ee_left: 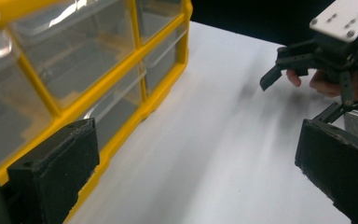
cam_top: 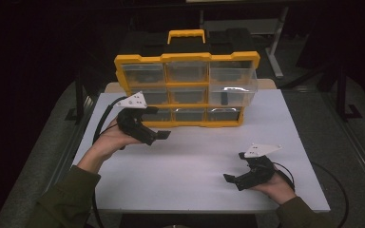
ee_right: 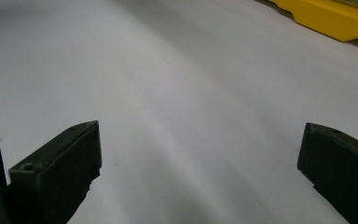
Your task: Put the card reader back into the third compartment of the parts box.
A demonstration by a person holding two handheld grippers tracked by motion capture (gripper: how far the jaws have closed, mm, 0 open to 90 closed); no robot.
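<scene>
Yellow organizer (cam_top: pixel 186 90) with clear drawers stands upright on the white table (cam_top: pixel 195 175), just beyond the left gripper (cam_top: pixel 159 135), jaws spread wide and empty. Right gripper (cam_top: pixel 233 179), well apart from it, likewise gapes empty above bare tabletop.

A dim lab or workshop set up for recording. A white table (cam_top: pixel 195 175) stands on a grey floor (cam_top: pixel 38 156), and at its far edge sits a yellow parts organizer (cam_top: pixel 186 90) with clear drawers. Behind the organizer, metal stand legs (cam_top: pixel 276 52) and dark equipment frames (cam_top: pixel 78 90) rise out of the gloom.
</scene>
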